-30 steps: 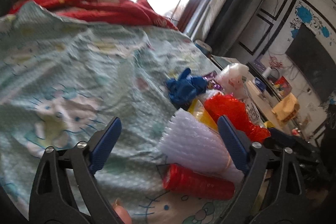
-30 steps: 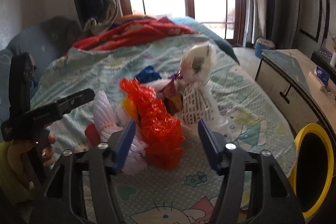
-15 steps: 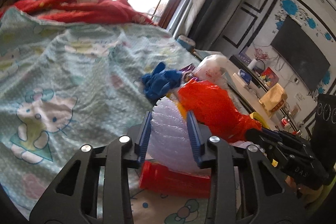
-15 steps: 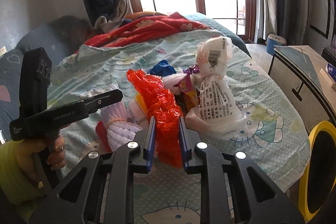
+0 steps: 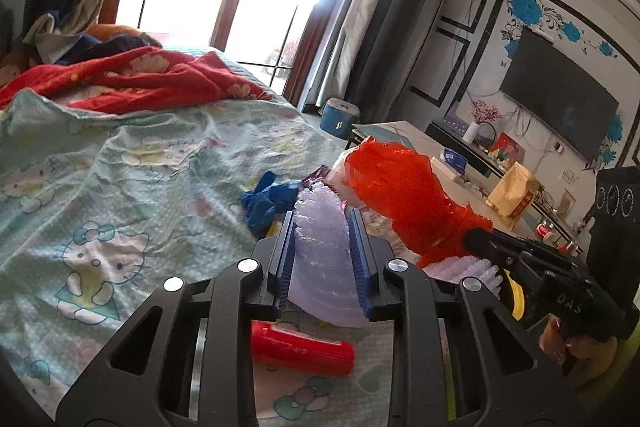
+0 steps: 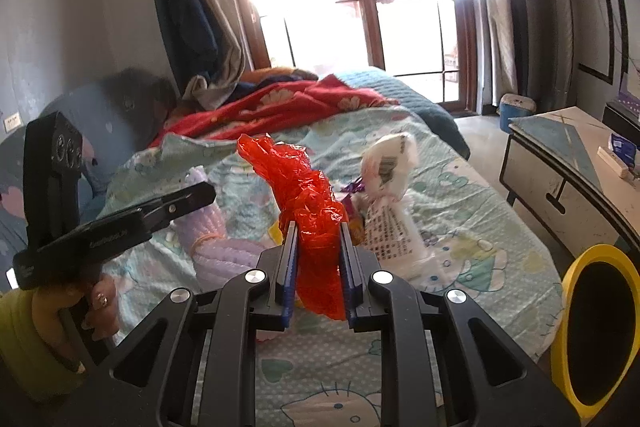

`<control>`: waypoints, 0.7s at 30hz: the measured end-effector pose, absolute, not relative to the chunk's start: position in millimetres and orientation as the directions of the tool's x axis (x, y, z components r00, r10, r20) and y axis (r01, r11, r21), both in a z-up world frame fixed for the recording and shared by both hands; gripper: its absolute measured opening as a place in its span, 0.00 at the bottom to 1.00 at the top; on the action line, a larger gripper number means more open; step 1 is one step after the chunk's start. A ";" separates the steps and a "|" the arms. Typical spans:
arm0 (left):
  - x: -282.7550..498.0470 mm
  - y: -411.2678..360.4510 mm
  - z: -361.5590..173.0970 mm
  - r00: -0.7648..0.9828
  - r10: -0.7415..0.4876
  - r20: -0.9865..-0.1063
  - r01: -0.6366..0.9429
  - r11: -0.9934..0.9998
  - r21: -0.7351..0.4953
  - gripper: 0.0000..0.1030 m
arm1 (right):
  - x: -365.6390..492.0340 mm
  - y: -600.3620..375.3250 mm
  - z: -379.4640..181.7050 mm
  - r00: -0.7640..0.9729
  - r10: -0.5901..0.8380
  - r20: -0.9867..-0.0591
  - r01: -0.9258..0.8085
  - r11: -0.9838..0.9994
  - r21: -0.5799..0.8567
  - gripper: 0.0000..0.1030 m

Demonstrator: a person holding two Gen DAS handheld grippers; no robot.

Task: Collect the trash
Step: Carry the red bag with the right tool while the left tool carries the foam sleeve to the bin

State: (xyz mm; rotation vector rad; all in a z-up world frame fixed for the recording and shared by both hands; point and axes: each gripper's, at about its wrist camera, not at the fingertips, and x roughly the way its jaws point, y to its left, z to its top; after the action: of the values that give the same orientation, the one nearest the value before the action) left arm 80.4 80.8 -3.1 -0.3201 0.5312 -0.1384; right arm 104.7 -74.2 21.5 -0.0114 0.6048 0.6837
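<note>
Both pickups are on: over the bed (image 5: 120, 163) the right tongs (image 6: 318, 259) pinch the one red plastic bag (image 6: 308, 203), the left tongs (image 5: 322, 255) have just been closing and now pinch the one white foam wrap (image 5: 324, 247), both clear of the cover. Next, I'd judge, comes the carry to the yellow-rimmed bin (image 6: 600, 327) beside the bed. Left lying: one white printed bag (image 6: 390, 211), one blue glove wad (image 5: 268, 203), one red cup (image 5: 304, 347).

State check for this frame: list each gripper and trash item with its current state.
left gripper: shut on the white foam netting
right gripper: shut on the red plastic bag
red cup: lying on its side on bed
white printed bag: on bed, ungripped
yellow-rimmed bin: open
</note>
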 end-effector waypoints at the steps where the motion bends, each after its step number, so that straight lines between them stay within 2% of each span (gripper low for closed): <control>1: 79.2 77.4 0.2 0.858 -0.211 -0.468 0.053 0.943 -0.329 0.19 | 104.4 -78.9 24.3 0.614 0.591 -0.522 -0.592 0.783 0.191 0.17; 11: 74.1 32.3 27.2 0.876 -0.225 -0.426 0.121 0.959 -0.256 0.19 | 101.6 -128.5 48.4 0.682 0.561 -0.469 -0.525 0.822 0.220 0.17; 21: 97.7 -24.8 25.2 0.844 -0.272 -0.462 0.187 0.957 -0.223 0.19 | 102.0 -198.2 52.9 0.749 0.478 -0.458 -0.413 0.878 0.241 0.17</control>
State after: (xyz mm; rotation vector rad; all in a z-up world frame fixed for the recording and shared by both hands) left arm 97.7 -24.8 25.2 -0.1721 0.5117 -0.2435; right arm 102.0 -198.2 52.9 0.1272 0.5351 0.4888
